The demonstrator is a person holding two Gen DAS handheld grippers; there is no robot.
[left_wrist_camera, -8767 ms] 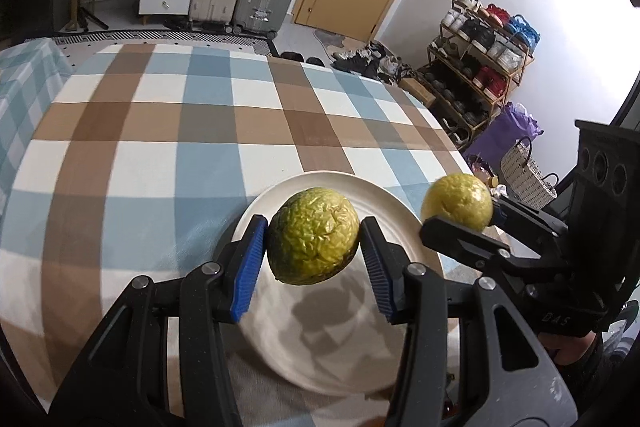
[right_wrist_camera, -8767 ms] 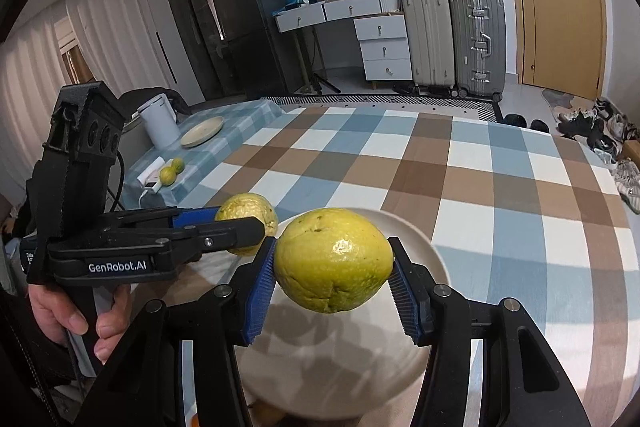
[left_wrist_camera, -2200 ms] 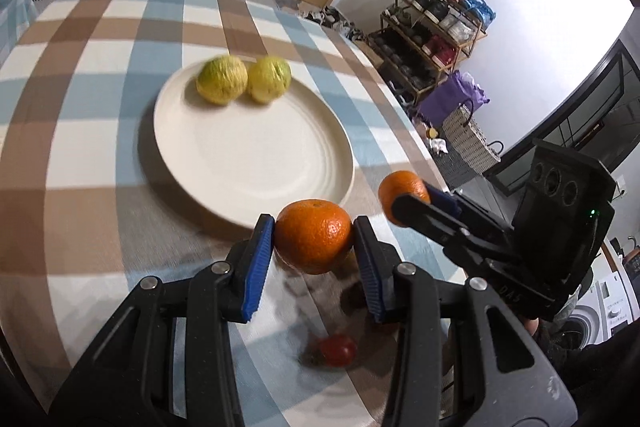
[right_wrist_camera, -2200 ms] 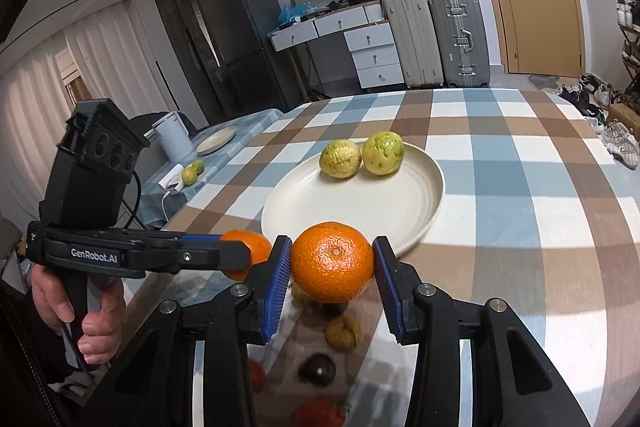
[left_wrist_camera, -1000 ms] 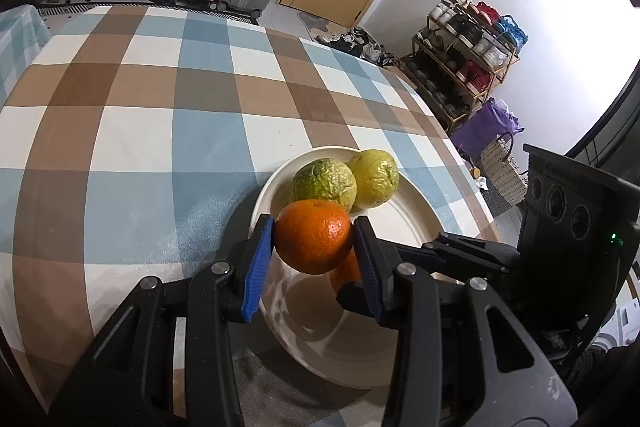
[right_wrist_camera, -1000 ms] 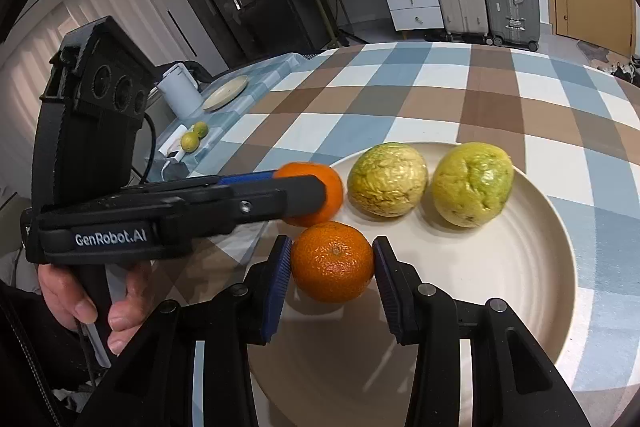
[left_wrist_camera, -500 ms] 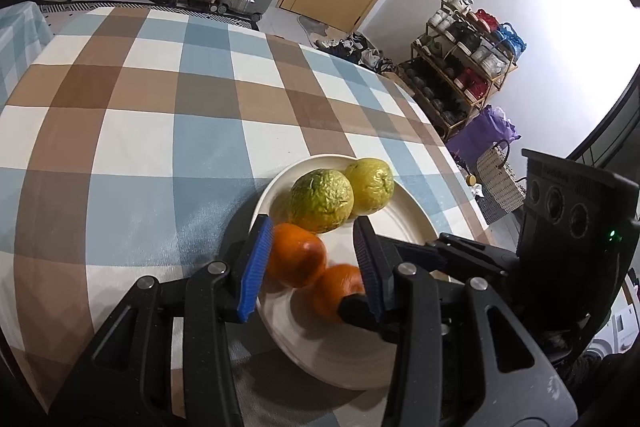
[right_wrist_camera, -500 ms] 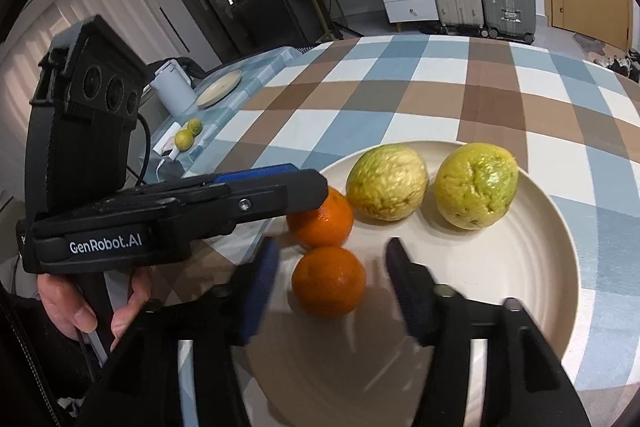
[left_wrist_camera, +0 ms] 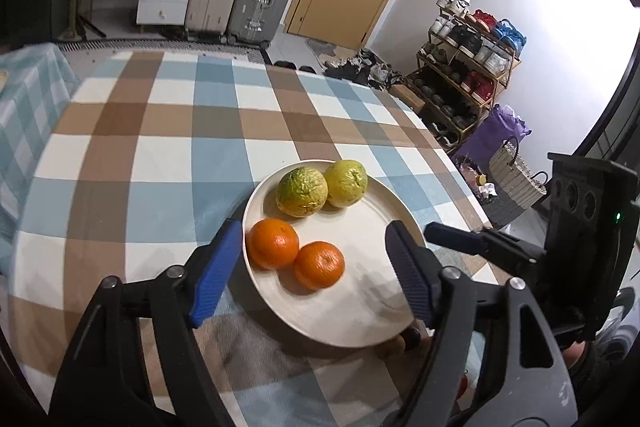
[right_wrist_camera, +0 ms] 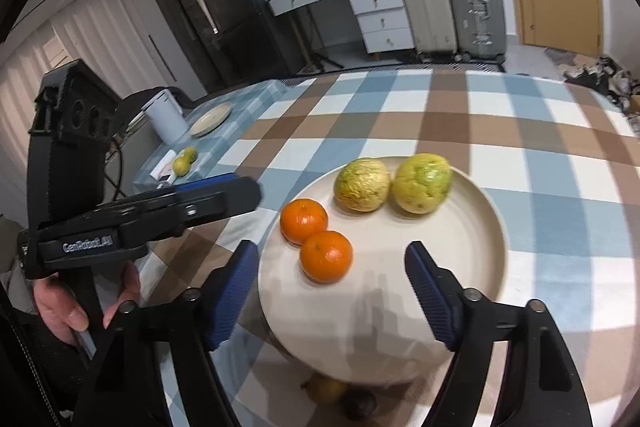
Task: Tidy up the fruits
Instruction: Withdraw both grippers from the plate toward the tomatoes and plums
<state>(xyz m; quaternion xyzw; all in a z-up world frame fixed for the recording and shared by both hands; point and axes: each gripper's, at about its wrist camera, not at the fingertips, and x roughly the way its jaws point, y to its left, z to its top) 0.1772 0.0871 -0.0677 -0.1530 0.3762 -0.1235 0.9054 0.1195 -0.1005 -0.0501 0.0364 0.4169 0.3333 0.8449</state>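
We hold both tools w/ jaws spread wide, gripping nothing — left gripper (left_wrist_camera: 314, 269) and right gripper (right_wrist_camera: 332, 291) hover over the near part of the cream plate (left_wrist_camera: 360, 311). On the plate: two oranges (left_wrist_camera: 319, 264) touching, nearer us; two yellow-green wrinkled fruits (left_wrist_camera: 301, 191) side by side at its far rim. Plate sits on a checked tablecloth (left_wrist_camera: 168, 155).

Black gripper (left_wrist_camera: 314, 273), ribbed blue pads (left_wrist_camera: 212, 273)

two oranges (left_wrist_camera: 297, 255), two yellow-green fruits (left_wrist_camera: 322, 186), on plate (left_wrist_camera: 372, 323)
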